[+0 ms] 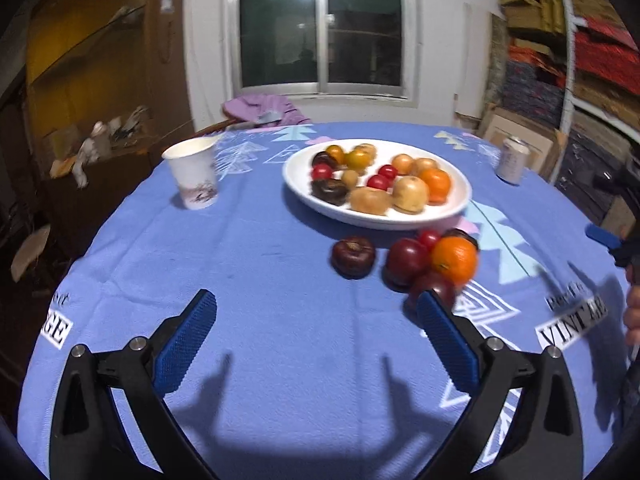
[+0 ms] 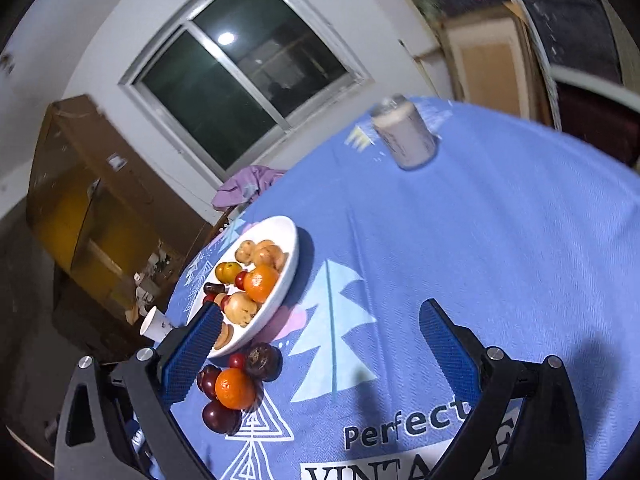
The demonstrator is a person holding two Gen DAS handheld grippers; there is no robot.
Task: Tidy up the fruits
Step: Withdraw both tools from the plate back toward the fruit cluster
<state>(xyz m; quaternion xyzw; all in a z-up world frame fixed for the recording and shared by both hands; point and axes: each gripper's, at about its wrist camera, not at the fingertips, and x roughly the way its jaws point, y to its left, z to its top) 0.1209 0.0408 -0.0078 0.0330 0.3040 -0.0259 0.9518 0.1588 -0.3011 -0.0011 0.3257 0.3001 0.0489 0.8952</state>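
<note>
Blue-clothed tabletop (image 1: 280,320): oval plate (image 1: 456,200), long axis left-right, fruit-filled. Left gripper (image 1: 316,320) & right gripper (image 2: 320,336): jaws spread wide, nothing held.

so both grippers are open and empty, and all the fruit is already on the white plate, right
Not all. Both grippers are open and empty, but the left wrist view shows an orange and several dark red fruits on the blue tablecloth, beside the white plate.
</note>
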